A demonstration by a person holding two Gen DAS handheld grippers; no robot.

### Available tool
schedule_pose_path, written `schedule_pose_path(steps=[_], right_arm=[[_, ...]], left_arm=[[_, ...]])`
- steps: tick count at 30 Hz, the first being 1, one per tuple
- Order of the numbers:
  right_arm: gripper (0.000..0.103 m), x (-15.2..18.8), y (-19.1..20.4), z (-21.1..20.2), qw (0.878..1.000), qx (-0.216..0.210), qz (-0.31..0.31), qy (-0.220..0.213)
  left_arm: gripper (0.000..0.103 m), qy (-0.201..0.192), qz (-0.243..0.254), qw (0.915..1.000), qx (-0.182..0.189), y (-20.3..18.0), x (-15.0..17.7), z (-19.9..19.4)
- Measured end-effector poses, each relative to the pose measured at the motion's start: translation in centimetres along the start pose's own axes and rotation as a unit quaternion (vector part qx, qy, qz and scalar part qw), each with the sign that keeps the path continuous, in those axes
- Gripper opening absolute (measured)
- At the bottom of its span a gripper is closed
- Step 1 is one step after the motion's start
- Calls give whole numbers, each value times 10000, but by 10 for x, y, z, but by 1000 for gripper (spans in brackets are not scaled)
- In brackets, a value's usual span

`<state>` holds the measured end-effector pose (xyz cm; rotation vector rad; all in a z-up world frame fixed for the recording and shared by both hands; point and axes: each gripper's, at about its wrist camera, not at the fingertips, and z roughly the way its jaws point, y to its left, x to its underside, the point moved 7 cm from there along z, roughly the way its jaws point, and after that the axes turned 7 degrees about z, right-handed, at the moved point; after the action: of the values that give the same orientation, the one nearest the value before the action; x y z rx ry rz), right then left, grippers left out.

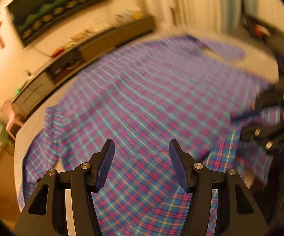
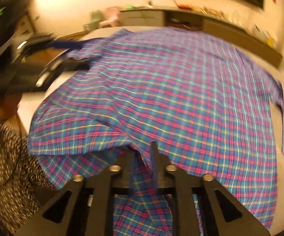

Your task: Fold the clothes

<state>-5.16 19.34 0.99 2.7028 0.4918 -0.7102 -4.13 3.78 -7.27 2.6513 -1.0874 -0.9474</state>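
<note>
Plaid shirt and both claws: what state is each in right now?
Plaid shirt: spread over the white table, rumpled near the right claw, not yet folded.
Left claw: open, nothing between its fingers, above the shirt.
Right claw: closed on a fold of the shirt.
</note>
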Motion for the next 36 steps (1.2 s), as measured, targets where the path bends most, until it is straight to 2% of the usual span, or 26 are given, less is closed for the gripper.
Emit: schedule_pose_path(steps=[2, 4, 7, 10, 13, 16, 20, 23, 25, 26, 27, 30, 34, 36], right_arm=[[42, 18, 6, -17, 9997, -165, 105, -171], [43, 39, 10, -29, 9995, -140, 54, -265], [43, 61, 11, -25, 9994, 176, -110, -272], [43, 54, -5, -19, 9989, 323, 204, -279], [43, 44, -19, -7, 9977, 403, 441, -309], [43, 33, -29, 6, 9972, 396, 575, -277], [43, 33, -29, 10, 9971, 116, 701, -273], [43, 41, -27, 7, 9968, -56, 759, -257], [43, 45, -29, 5, 9965, -119, 790, -253], [43, 45, -31, 5, 9963, -144, 807, -244], [43, 47, -31, 4, 9960, -205, 835, -246], [43, 54, -32, -2, 9946, -407, 922, -256], [46, 59, -11, -24, 9829, -1509, 990, -376], [47, 67, 9, -27, 9736, -2104, 866, -184]], left_arm=[[61, 145, 275, 9995, 12, -17, 1, 6], [61, 82, 391, 9991, 151, -30, -2, -1], [61, -349, 524, 9968, 485, -44, -14, -26], [61, -899, 690, 9899, 852, -61, -22, -60], [61, -1183, 1031, 9794, 1271, -98, -11, -86], [61, -1086, 1793, 9681, 1370, -142, 21, -86], [61, -493, 2030, 9713, 1134, -149, 48, -47], [60, -154, 1722, 9797, 1013, -132, 50, -19], [51, -86, 1521, 9822, 1103, -123, 47, -10], [30, -40, 1415, 9825, 1210, -121, 48, -6], [15, 46, 1265, 9821, 1395, -119, 49, -2], [12, 172, 693, 9827, 1711, -105, 47, 6], [12, 431, -353, 9801, 1905, -75, 47, 22], [11, 504, -707, 9749, 2049, -66, 49, 28]])
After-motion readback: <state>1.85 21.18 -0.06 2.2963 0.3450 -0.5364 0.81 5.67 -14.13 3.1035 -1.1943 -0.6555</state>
